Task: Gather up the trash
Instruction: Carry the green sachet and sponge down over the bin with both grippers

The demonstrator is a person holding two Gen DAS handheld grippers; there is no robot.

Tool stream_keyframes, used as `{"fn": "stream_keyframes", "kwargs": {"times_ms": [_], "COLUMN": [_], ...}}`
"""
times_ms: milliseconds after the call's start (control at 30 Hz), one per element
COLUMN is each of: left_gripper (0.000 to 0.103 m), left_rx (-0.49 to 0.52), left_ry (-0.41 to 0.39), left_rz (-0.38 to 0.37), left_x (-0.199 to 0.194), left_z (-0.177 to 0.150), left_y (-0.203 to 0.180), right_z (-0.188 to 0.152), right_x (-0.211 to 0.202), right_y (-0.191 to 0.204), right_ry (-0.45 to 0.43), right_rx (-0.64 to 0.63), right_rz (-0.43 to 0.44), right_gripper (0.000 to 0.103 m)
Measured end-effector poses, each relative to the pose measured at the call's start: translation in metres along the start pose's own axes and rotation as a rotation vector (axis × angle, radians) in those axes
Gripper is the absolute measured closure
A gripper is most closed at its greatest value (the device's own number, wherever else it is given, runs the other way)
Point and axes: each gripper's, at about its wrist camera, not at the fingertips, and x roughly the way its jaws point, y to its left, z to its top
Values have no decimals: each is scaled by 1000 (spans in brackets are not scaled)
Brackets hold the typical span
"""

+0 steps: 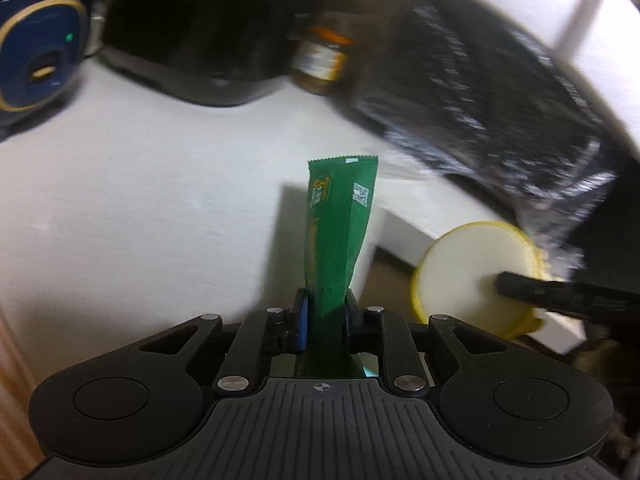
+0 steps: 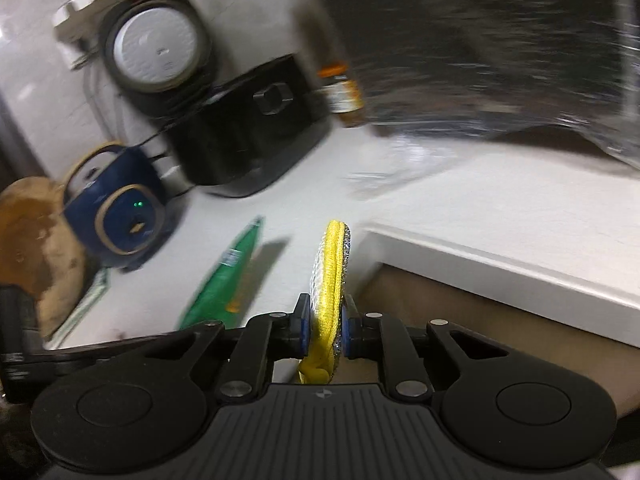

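Note:
My left gripper is shut on a green stick sachet that stands upright between the pads above the white counter. The sachet also shows in the right wrist view, to the left of my right gripper. My right gripper is shut on a round yellow scouring pad, held on edge. In the left wrist view the pad shows as a pale disc with a yellow rim at the right, with a right gripper finger across it. A black plastic bag hangs over the counter's far right.
A dark blue appliance with a green light, a black appliance, a round grey-topped cooker and a brown jar stand along the back. The counter edge drops off at the right. A brown object lies at far left.

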Motion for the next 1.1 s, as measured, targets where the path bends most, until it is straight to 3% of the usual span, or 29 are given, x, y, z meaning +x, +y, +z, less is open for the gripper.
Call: {"fn": "stream_keyframes", "kwargs": {"times_ms": [133, 233, 367, 467, 600, 767, 867, 933, 1000, 1100], "left_gripper": [83, 83, 83, 84, 84, 84, 83, 83, 82, 79], "left_rx": [27, -4, -67, -171, -407, -558, -601, -661, -693, -640], "left_ry": [15, 46, 169, 317, 503, 620, 659, 658, 621, 535], "left_rz": [-49, -73, -78, -20, 68, 228, 272, 250, 206, 185], "left_x": [2, 11, 38, 77, 131, 202, 257, 297, 327, 350], "left_z": [-11, -25, -56, -91, -151, -209, -228, -240, -249, -256], "left_y": [-33, -58, -87, -88, -65, -29, -2, 19, 31, 41], "right_z": [-6, -14, -30, -46, -67, -97, -117, -129, -144, -163], "right_x": [-16, -30, -49, -53, -40, -8, 10, 21, 32, 55], "right_y": [-33, -52, -87, -122, -165, -194, -205, -211, -216, -222], "right_ry": [-25, -55, -53, -7, 110, 241, 292, 311, 325, 359], "right_rx": [62, 30, 23, 61, 114, 110, 134, 151, 147, 132], "right_rz": [-59, -107, -132, -125, -96, -57, -41, -34, -41, -70], "right_gripper": [89, 89, 89, 89, 89, 89, 89, 89, 89, 89]}}
